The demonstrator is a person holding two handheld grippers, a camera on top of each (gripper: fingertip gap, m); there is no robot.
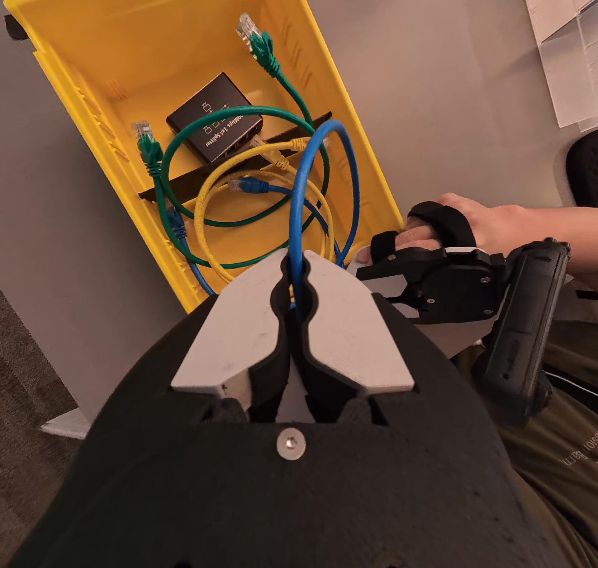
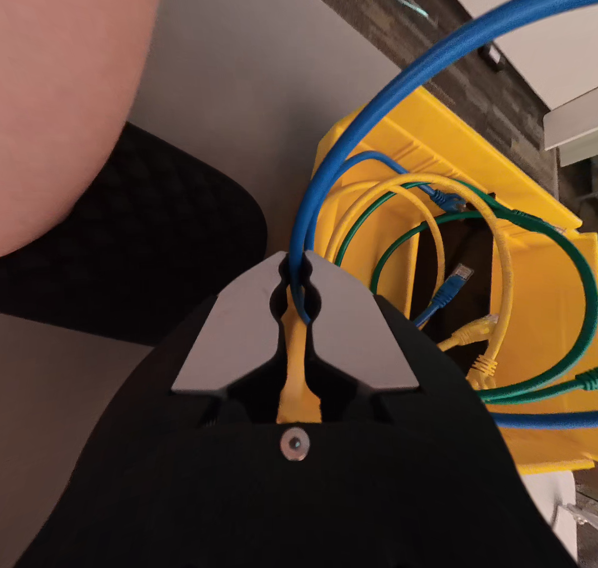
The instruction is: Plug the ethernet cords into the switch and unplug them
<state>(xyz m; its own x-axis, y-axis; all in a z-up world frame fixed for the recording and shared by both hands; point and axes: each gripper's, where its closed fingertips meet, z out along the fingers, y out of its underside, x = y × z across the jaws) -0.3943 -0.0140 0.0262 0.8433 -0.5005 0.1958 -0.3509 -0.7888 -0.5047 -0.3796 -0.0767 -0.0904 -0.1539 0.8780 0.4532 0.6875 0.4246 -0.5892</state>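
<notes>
Pale bench surface is seen beneath a yellow bin [image 1: 97, 77] in which the black switch [image 1: 215, 120] is lying, its long axis slanted and its ports turned toward the near end. Green and yellow cords are coiled around it, unplugged. A loop of the blue cord [image 1: 323, 196] is clamped by the left gripper [image 1: 295, 256], and the same cord [image 2: 372, 125] is pinched by the right gripper [image 2: 295, 258]. Likely, grips are best shifted toward a plug [image 1: 247, 185], so it can be aligned with a port.
</notes>
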